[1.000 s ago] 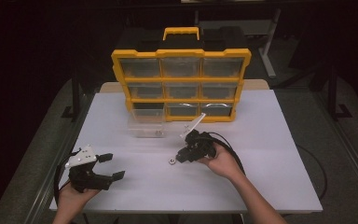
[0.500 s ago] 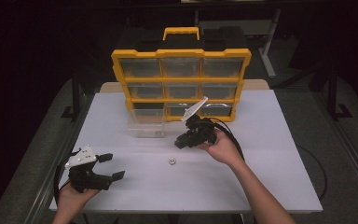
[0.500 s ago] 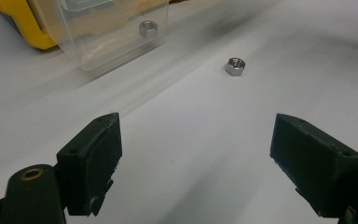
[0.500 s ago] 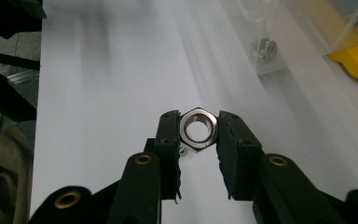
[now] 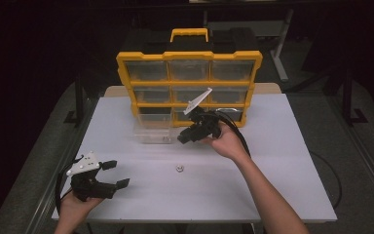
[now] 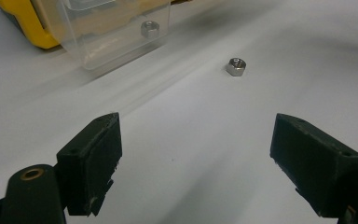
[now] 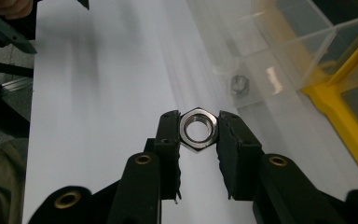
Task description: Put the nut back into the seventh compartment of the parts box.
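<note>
1. My left gripper (image 5: 108,174) rests low at the near left of the worktop (image 5: 282,161), jaws spread wide with nothing between them.
2. Ahead of it, in the left gripper view, a loose nut (image 6: 236,66) lies flat on the bare worktop, well apart from the jaws; in the high view it sits mid-worktop (image 5: 179,168).
3. My right gripper (image 7: 198,128) is lifted above the worktop, farther back and to the right of the loose nut. Its jaws are clamped on a hex nut (image 7: 197,129), one pad on each opposite flat, bore facing the camera.
4. Just beyond the held hex nut stands a clear plastic drawer (image 5: 151,130), with another nut (image 7: 239,85) lying inside.
5. Farthest back, the yellow organizer case (image 5: 190,57) stands upright, just behind the drawer.
</note>
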`<state>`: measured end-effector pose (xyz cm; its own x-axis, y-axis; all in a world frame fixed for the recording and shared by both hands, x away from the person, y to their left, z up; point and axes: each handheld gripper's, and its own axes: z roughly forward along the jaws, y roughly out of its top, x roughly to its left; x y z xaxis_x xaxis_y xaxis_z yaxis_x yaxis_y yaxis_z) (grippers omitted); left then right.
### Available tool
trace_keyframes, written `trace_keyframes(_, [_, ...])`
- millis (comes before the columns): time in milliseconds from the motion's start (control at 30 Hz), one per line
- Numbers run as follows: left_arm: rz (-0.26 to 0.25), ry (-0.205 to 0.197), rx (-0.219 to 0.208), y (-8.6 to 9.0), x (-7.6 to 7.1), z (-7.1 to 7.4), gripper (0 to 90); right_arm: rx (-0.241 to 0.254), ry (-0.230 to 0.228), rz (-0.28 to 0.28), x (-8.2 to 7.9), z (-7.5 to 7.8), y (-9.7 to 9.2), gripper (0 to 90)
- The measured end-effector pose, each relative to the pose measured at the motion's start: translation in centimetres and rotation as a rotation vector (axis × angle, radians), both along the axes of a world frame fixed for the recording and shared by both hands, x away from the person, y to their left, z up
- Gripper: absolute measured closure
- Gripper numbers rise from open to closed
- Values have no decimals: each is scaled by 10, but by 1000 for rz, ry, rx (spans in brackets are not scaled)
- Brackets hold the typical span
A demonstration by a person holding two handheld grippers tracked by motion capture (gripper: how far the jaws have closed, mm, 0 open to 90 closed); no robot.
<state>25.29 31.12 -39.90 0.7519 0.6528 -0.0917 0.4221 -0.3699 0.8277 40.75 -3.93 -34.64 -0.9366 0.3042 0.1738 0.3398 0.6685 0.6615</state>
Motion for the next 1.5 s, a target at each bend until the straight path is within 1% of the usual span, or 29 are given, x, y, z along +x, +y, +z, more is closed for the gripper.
trace_keyframes(33, [1,0,-1,0,0,0,167,-5,-8,1,3,3,1,691])
trace_keyframes(100, [1,-1,0,0,0,0,167,-3,-8,6,4,5,3,691])
trace_keyframes(167, [-2,-1,1,0,0,0,167,-10,-23,4,7,9,5,691])
trace_keyframes(300, [-2,-1,-5,1,-1,0,166,-5,-29,1,14,16,11,691])
trace_keyframes(333, [-2,-3,-1,1,-1,0,167,-2,-26,2,16,18,13,691])
trace_keyframes(400, [-2,-2,2,1,-1,0,167,-10,-37,5,19,21,18,690])
trace_keyframes(433, [-1,-2,3,2,-1,0,167,-6,-38,8,21,22,20,691])
trace_keyframes(467, [3,1,-4,2,-1,0,167,-6,-38,9,23,23,23,690])
trace_keyframes(533, [3,0,-2,2,-1,0,167,-12,-35,13,26,25,28,691])
trace_keyframes(567, [2,1,-2,2,-1,0,167,-13,-33,19,29,26,33,691])
trace_keyframes(667, [1,-1,0,2,-2,0,167,-13,-37,15,31,27,38,691])
trace_keyframes(733, [2,-2,-1,2,-2,0,167,-23,-36,11,33,29,43,691])
trace_keyframes(833, [-1,-5,4,3,-2,1,167,-33,-49,21,36,32,52,691])
trace_keyframes(867, [0,-5,3,3,-2,1,167,-27,-47,23,37,32,53,691])
trace_keyframes(1000, [3,-5,0,3,-2,2,167,-40,-51,26,42,34,62,691])
trace_keyframes(1033, [4,-7,-1,3,-2,2,167,-31,-51,32,43,33,64,690])
trace_keyframes(1233, [2,-4,-3,3,-2,2,167,-45,-61,42,50,33,78,691])
trace_keyframes(1267, [-1,-6,-1,3,-2,2,167,-41,-58,41,50,33,80,691])
trace_keyframes(1300, [-1,-6,-2,2,-2,2,167,-48,-62,40,51,32,82,691])
trace_keyframes(1333, [-2,-6,0,3,-2,2,167,-57,-50,28,51,32,84,690])
trace_keyframes(1367, [-1,-6,-2,2,-2,2,167,-52,-62,40,52,30,86,690])
trace_keyframes(1400, [0,-7,-4,2,-2,2,167,-58,-63,41,53,29,89,690])
trace_keyframes(1433, [3,-7,-4,3,-2,2,167,-63,-51,36,53,28,90,690])
trace_keyframes(1467, [4,-9,-5,3,-2,2,167,-59,-55,41,54,26,91,690])
trace_keyframes(1500, [2,-12,-1,3,-2,2,167,-66,-45,35,55,25,91,690])
